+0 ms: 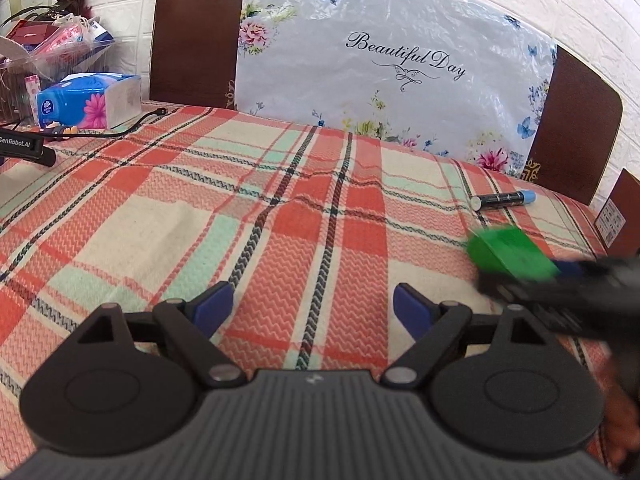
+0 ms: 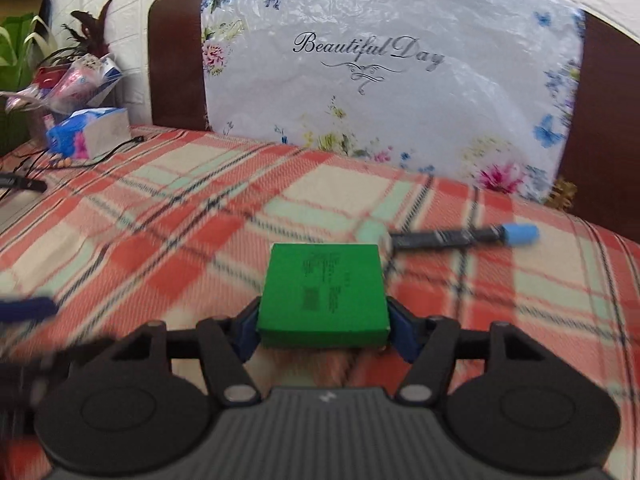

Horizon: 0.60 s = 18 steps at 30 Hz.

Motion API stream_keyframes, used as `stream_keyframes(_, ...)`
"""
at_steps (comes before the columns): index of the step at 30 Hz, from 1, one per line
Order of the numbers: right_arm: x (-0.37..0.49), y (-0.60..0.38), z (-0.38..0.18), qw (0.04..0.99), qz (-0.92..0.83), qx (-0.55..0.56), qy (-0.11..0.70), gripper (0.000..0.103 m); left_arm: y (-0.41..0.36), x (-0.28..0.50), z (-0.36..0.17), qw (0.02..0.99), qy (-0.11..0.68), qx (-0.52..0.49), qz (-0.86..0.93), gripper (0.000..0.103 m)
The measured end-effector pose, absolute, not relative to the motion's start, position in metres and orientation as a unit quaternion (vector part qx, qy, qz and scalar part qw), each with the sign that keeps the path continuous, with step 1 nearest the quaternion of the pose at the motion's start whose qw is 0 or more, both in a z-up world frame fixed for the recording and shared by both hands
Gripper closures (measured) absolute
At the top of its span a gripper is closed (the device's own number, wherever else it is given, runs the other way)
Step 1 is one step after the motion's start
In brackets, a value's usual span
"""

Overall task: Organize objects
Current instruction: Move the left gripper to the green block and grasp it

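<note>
Across the plaid cloth (image 1: 248, 208) that covers the whole surface, a plastic-wrapped floral cushion (image 1: 400, 60) printed "Beautiful Day" leans against the dark wooden back at the far edge, with a blue tissue pack (image 1: 90, 100) off to the far left. Nearer, the left gripper (image 1: 313, 307) hangs with its blue pads spread wide and nothing between them, while the right gripper (image 2: 322, 322) clasps a small green box (image 2: 324, 292) by its sides, lifted just above the cloth. Smallest, a black marker with a light-blue cap (image 2: 464, 236) lies flat on the cloth just beyond the box.
</note>
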State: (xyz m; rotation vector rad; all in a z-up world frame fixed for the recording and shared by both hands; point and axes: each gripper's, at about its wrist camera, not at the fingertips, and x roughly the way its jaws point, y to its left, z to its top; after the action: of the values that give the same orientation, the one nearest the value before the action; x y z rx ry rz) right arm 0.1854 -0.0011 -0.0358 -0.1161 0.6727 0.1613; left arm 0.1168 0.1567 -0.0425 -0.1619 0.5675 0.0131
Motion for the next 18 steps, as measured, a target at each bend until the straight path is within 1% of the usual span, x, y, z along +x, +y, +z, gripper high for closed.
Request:
stream_keyframes(4,0.115,-0.051,-0.032,0.936,0.06,-0.065,0.341,0.041,0.156,0.117,-0.042,0.957,0.281,-0.077,0.008,0.015)
stream_keyframes(8,0.049,-0.108,-0.026,0.934,-0.008,-0.03,0.356,0.04,0.144,0.119,-0.041,0.954,0.297,-0.036,0.023,0.016)
stream_keyframes(9,0.035,-0.118,-0.025,0.934,-0.024,-0.024,0.354,0.036,0.135,0.117,-0.038,0.952,0.305,-0.022,0.024,0.02)
stream_keyframes(10,0.021,-0.128,-0.026,0.935,-0.038,-0.016,0.353,0.026,0.127,0.114,-0.035,0.949,0.312,-0.034,0.007,0.022)
stream_keyframes(11,0.011,-0.135,-0.026,0.934,-0.043,-0.005,0.353,0.022,0.118,0.109,-0.029,0.946,0.318,-0.059,-0.024,0.023)
stream_keyframes(13,0.0,-0.144,-0.027,0.935,-0.04,0.01,0.353,0.021,0.089,0.098,-0.017,0.936,0.328,-0.091,-0.093,0.024)
stream_keyframes(15,-0.005,-0.144,-0.024,0.937,-0.038,0.008,0.348,0.021,0.043,0.087,-0.003,0.923,0.346,-0.075,-0.151,0.025)
stream_keyframes(16,-0.006,-0.144,-0.023,0.939,-0.035,0.004,0.343,0.021,0.023,0.083,0.001,0.912,0.362,-0.069,-0.179,0.027)
stream_keyframes(18,-0.008,-0.142,-0.022,0.943,-0.028,-0.008,0.333,0.021,-0.008,0.073,0.005,0.888,0.392,-0.067,-0.233,0.029)
